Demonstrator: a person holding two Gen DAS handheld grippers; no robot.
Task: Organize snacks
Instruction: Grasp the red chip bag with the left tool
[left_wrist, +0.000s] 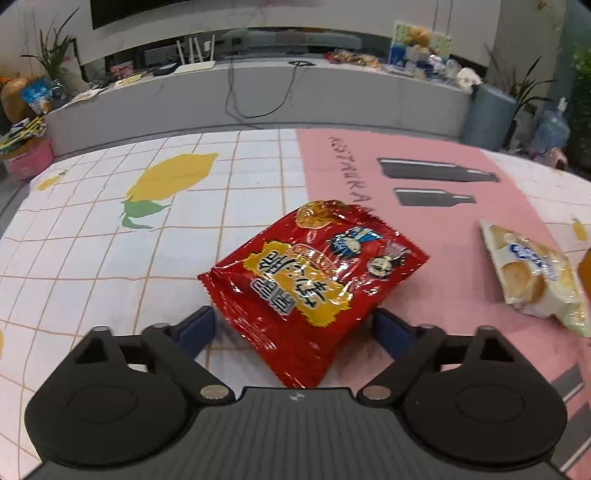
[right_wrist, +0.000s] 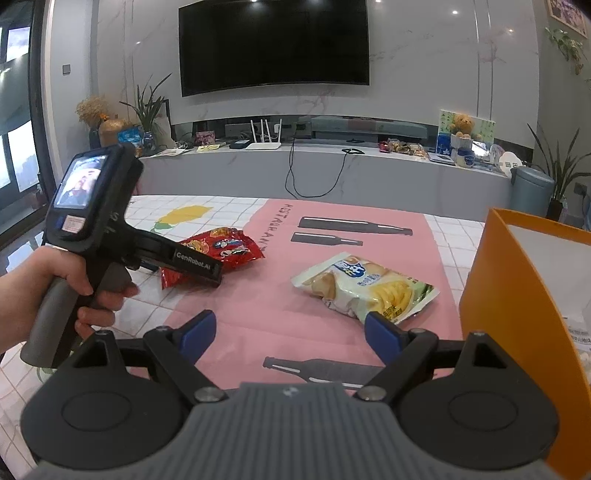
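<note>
Left claw (left_wrist: 293, 325) spread apart, red snack bag (left_wrist: 314, 280) lying between its blue fingers.

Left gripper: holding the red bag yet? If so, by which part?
No. Left gripper is open, fingers either side of the red snack bag's near corner, not pressing. Right gripper open, empty.

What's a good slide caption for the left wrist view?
Left gripper open around a red snack bag on the patterned tablecloth, pale bread packet lying apart nearby.
</note>
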